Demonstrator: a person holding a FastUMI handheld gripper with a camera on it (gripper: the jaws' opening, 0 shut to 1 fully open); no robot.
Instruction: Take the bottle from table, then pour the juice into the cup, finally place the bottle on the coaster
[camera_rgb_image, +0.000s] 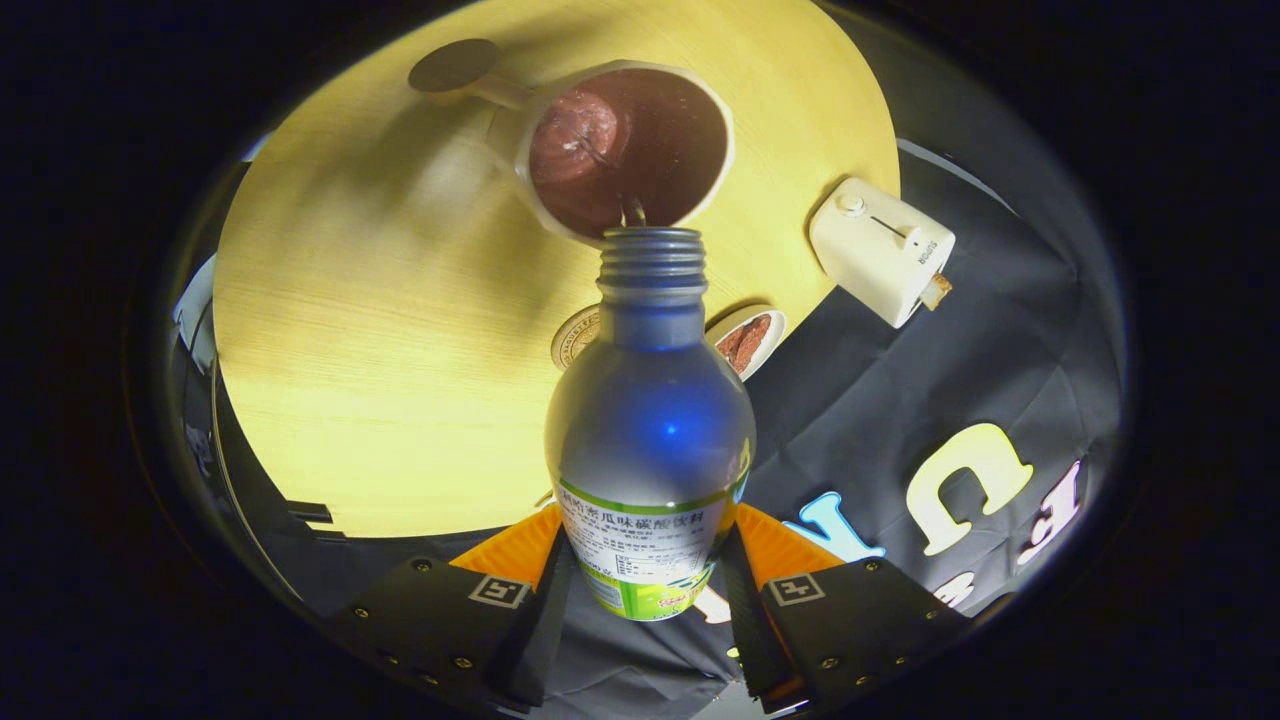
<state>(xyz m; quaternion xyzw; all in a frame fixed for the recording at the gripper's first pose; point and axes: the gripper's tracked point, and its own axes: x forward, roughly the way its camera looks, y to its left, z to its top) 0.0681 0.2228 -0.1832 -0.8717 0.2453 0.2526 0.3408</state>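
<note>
My gripper (645, 560) is shut on a clear plastic bottle (650, 420) with a green and white label, one finger on each side of its lower body. The bottle is tipped forward, its uncapped threaded neck pointing at a white cup (625, 150) just beyond it. A thin stream runs from the bottle's mouth into the cup, which holds dark reddish juice. The cup stands on the round wooden table (350, 330), handle toward a dark round coaster (453, 64) beside it. A second, pale patterned coaster (574, 338) lies partly hidden behind the bottle's shoulder.
A small white dish (748, 342) with brown food sits near the table's rim, right of the bottle. A white boxy appliance (880, 250) with a knob and slider stands at the rim farther right. Black cloth hangs beyond the table edge.
</note>
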